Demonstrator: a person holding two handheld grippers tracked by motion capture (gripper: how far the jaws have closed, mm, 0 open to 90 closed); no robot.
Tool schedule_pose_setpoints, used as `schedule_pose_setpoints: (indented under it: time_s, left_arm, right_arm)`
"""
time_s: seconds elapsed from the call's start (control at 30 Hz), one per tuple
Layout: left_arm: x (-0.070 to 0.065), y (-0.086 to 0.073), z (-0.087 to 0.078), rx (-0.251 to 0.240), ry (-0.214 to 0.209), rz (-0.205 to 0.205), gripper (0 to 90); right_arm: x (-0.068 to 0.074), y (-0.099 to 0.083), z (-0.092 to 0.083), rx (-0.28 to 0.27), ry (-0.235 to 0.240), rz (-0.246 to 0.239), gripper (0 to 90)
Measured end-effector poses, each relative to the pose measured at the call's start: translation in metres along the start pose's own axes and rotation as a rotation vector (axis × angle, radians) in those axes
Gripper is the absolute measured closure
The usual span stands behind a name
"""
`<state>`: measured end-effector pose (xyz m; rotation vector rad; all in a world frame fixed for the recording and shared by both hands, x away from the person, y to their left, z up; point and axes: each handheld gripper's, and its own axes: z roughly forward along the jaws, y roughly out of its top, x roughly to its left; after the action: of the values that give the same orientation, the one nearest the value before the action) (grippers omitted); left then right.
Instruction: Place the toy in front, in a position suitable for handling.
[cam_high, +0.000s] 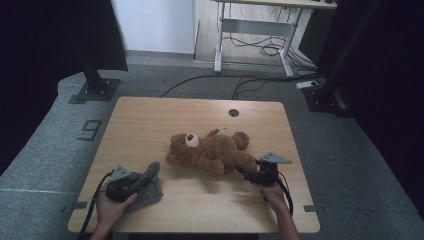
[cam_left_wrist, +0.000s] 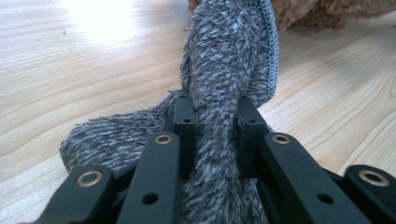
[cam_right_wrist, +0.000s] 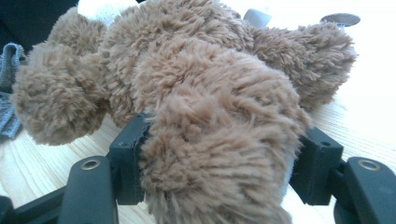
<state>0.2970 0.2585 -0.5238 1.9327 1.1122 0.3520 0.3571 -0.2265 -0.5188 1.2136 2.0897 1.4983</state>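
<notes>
The worktop (cam_high: 150, 125) is a light wood-grain panel standing on grey carpet, with a round cable port (cam_high: 233, 112) near its far edge. Beyond it, a second desk frame (cam_high: 255, 35) and loose floor cables (cam_high: 260, 50) occupy the background; dark stands flank both sides.

Your left tongs (cam_high: 145, 178) sit at the near-left part of the worktop. In the left gripper view the jaws are pinching a raised fold of the grey fleece cloth (cam_left_wrist: 224, 93); the rest of the cloth lies flat on the wood under and beside the tool.

The brown teddy bear (cam_high: 210, 150) lies on its back near the worktop centre, head toward the left, white muzzle up. A grey tag (cam_high: 220, 131) shows at its far side.

Your right tongs (cam_high: 245, 173) are at the near-right, jaws set on either side of one plush leg (cam_right_wrist: 219, 154) and pressing into its fur. The bear's body and other limbs block the line of sight past that leg. The cloth tip lies just beside the bear's head.
</notes>
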Motion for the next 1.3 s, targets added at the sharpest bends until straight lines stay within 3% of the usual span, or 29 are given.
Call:
schedule_pose_setpoints:
  time_s: [0.17, 0.47, 0.83, 1.1, 1.3]
  left_arm:
    - [0.000, 0.001, -0.002, -0.012, -0.005, 0.000, 74.9]
    - [-0.005, 0.007, -0.006, -0.049, -0.010, 0.010, 74.8]
    - [-0.019, 0.037, 0.003, -0.084, -0.064, 0.040, 74.8]
    - [-0.033, 0.063, 0.012, -0.077, -0.091, 0.092, 74.7]
    - [-0.038, 0.071, 0.017, -0.088, -0.111, 0.089, 74.7]
  right_arm:
    - [0.001, 0.001, -0.002, -0.007, 0.002, -0.001, 33.5]
    - [0.000, 0.002, -0.003, -0.017, -0.013, -0.005, 47.4]
    - [0.002, 0.003, -0.003, -0.021, -0.024, -0.032, 52.9]
    - [0.002, 0.001, -0.004, -0.021, -0.023, -0.045, 53.0]
    - [0.002, 0.001, -0.003, -0.021, -0.023, -0.044, 53.0]
